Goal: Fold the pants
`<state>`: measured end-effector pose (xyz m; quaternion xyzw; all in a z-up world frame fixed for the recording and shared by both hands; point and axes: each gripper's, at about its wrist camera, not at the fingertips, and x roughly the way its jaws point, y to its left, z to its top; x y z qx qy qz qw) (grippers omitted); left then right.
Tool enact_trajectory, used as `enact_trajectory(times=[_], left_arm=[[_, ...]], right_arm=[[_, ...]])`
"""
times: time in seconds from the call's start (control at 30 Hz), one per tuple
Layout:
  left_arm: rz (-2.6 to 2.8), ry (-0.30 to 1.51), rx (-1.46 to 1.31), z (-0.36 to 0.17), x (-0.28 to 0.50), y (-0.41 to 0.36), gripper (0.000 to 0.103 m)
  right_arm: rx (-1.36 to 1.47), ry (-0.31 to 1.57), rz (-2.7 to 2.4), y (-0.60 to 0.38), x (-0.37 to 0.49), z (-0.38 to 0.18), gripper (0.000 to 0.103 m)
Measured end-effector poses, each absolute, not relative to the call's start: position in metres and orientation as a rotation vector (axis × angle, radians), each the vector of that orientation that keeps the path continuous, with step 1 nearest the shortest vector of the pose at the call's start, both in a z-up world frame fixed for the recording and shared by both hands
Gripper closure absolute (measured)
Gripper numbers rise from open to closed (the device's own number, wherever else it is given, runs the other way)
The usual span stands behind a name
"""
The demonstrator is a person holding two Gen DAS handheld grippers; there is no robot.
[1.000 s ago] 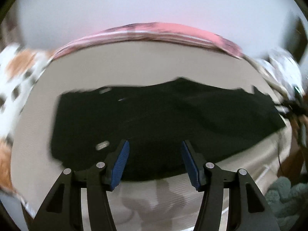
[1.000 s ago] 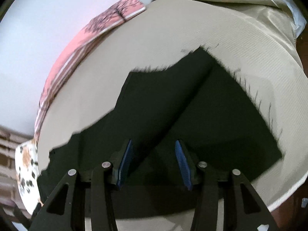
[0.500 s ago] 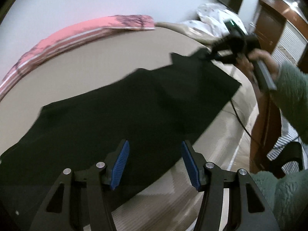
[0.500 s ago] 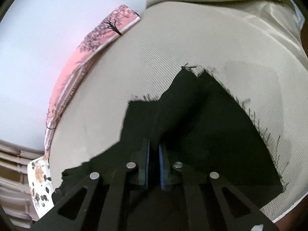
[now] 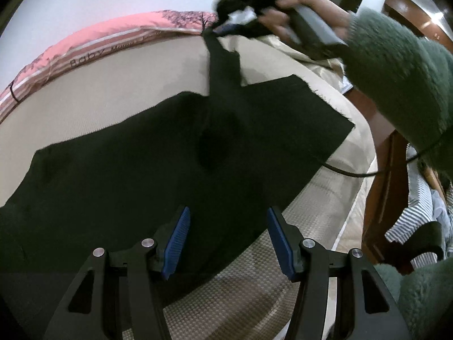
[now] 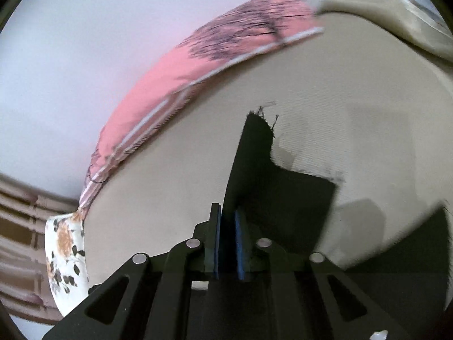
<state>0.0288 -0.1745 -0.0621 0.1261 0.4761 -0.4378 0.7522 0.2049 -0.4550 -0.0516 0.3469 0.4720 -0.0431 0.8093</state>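
The left gripper [image 5: 226, 243] is hovering released over one pair of black pants [image 5: 141, 170] lying on the beige bed [image 5: 113, 90], while the right gripper [image 6: 227, 243], blurred, is grasping a raised hem as its jaws are opening.

Black pants [image 5: 170, 170] flat, one corner lifted

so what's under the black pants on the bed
Beige textured mattress cover shows all around the black pants. The right gripper, jaws opening, lifts one leg end, baring more cover there. What lies beneath the flat part is hidden.
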Motion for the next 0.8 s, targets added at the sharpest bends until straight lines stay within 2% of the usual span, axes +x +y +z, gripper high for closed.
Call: enact_trajectory(times=[0.03, 0.07, 0.1, 0.4, 0.6, 0.77, 0.8], left_arm=[[-0.954, 1.043, 0.279, -0.064, 0.029, -0.175, 0.046], [-0.951, 1.045, 0.281, -0.065, 0.029, -0.175, 0.046], [-0.952, 1.052, 0.284, -0.068, 0.028, -0.176, 0.046], [-0.954, 1.078, 0.271, -0.079, 0.035, -0.183, 0.05], [-0.932, 1.104, 0.247, -0.083, 0.041, -0.18, 0.056], [-0.912, 1.122, 0.246, -0.086, 0.043, -0.18, 0.056], [-0.907, 1.125, 0.246, -0.086, 0.044, -0.18, 0.056]], right_arm=[[0.723, 1.005, -0.065, -0.449, 0.214, -0.052, 0.065], [0.712, 1.002, -0.038, -0.445, 0.22, -0.052, 0.06], [0.688, 0.988, -0.024, -0.442, 0.222, -0.05, 0.059], [0.683, 1.024, -0.068, -0.502, 0.179, -0.068, 0.059], [0.788, 1.059, -0.094, -0.537, 0.164, -0.101, 0.066], [0.761, 1.045, -0.059, -0.532, 0.176, -0.111, 0.069], [0.755, 1.046, -0.053, -0.531, 0.181, -0.112, 0.073]])
